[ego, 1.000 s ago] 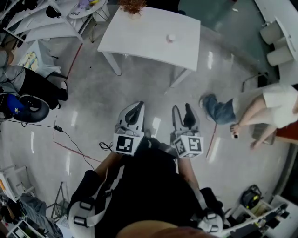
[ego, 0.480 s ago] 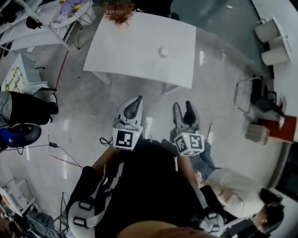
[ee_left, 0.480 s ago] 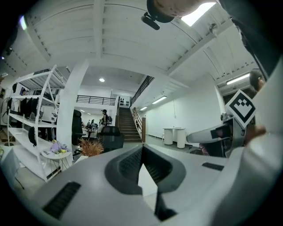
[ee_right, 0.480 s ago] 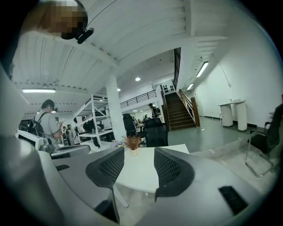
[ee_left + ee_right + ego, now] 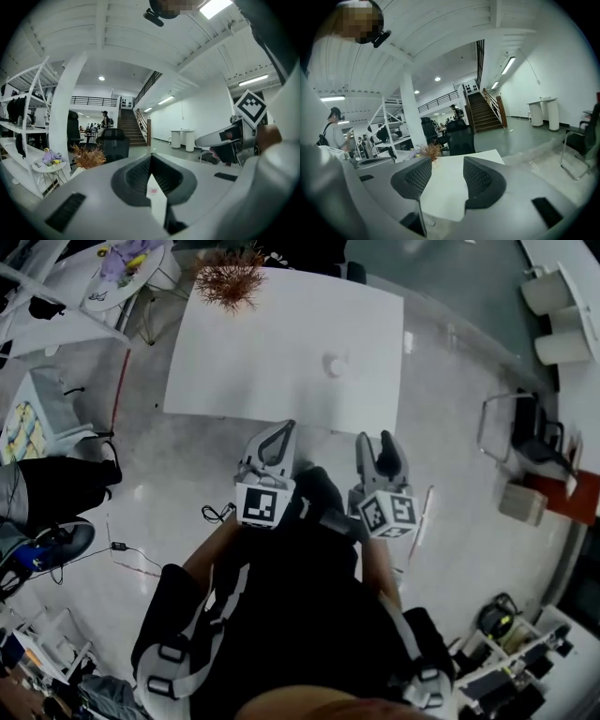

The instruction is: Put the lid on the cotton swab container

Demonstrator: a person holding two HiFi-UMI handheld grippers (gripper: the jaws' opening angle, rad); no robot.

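A small white round container [image 5: 336,365] stands on the white table [image 5: 281,343], right of its middle; it is too small to tell a lid from it. Both grippers hang in the air at the table's near edge, short of the container. My left gripper [image 5: 279,430] is shut with nothing in it; in the left gripper view its jaws [image 5: 151,174] meet. My right gripper [image 5: 377,441] is open and empty; in the right gripper view a gap shows between its jaws [image 5: 443,176] over the table [image 5: 445,190].
A dried reddish plant [image 5: 229,279] stands at the table's far left corner, also the plant [image 5: 427,151] ahead in the right gripper view. A black chair [image 5: 525,432] and white stools [image 5: 553,292] stand to the right; shelves and a round side table [image 5: 127,263] to the left. Cables [image 5: 131,554] lie on the floor.
The table has come much closer in the head view, and both grippers now reach its near edge. A person low at the right is out of view. Jaws stand as before.
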